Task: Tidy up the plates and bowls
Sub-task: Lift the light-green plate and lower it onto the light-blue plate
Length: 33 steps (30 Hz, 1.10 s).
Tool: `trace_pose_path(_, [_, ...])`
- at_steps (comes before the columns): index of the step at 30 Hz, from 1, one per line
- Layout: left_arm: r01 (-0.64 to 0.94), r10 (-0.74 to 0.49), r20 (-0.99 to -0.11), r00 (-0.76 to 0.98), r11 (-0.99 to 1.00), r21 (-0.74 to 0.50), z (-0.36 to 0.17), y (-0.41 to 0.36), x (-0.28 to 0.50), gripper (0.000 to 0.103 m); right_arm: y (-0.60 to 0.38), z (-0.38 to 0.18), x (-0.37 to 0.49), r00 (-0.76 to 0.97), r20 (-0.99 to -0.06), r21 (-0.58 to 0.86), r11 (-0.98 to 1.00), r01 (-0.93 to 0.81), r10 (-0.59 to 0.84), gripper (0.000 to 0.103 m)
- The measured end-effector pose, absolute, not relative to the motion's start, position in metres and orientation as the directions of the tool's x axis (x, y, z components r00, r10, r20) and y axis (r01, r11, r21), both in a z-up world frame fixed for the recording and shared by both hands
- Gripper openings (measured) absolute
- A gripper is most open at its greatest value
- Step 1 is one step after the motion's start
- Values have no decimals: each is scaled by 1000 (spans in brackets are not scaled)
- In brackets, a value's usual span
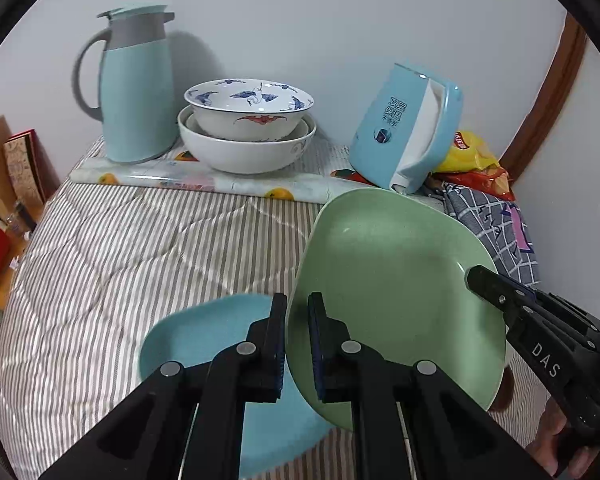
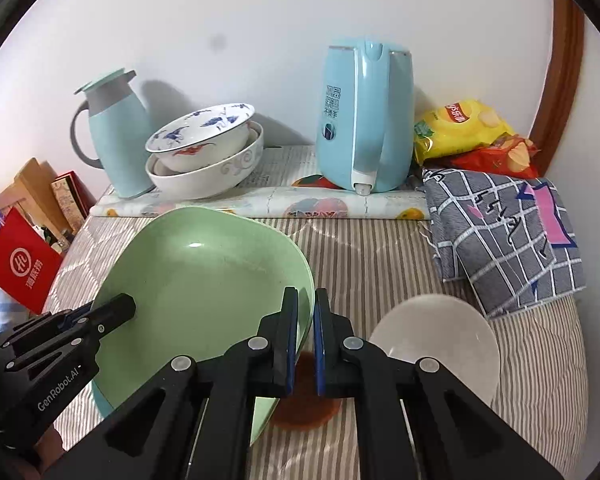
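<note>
A green plate (image 1: 396, 280) is held tilted above the striped cloth between both grippers. My left gripper (image 1: 297, 340) is shut on its left rim; it shows in the right wrist view (image 2: 116, 312). My right gripper (image 2: 306, 340) is shut on its right rim; it shows in the left wrist view (image 1: 484, 280). The green plate also fills the left of the right wrist view (image 2: 204, 276). A light blue plate (image 1: 204, 340) lies on the cloth under the green one. A white bowl (image 2: 440, 340) and a brown disc (image 2: 304, 408) lie on the cloth. Stacked white bowls (image 1: 248, 136) stand at the back.
At the back stand a teal thermos jug (image 1: 136, 92) and a blue kettle (image 2: 364, 120) on a fruit-print mat (image 2: 260, 204). Snack bags (image 2: 468, 132) and a checked grey cloth (image 2: 504, 240) lie at the right. Red boxes (image 2: 24, 268) sit beyond the left edge.
</note>
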<state>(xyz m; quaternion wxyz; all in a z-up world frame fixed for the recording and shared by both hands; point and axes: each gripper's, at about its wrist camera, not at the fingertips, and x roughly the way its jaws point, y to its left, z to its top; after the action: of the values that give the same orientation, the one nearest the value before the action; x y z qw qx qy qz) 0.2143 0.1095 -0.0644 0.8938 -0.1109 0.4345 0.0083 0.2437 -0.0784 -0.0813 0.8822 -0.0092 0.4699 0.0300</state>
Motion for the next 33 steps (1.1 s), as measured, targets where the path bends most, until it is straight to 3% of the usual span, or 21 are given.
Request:
trace_pose_path(17, [-145, -66, -764, 642, 968, -206, -59, 135, 158, 11, -48, -71, 186, 567, -821, 16, 996, -93, 67, 8])
trace_pose_path(33, [-226, -42, -804, 594, 950, -216, -97, 164, 140, 11, -9, -104, 186, 505, -859, -26, 979, -202, 81, 8])
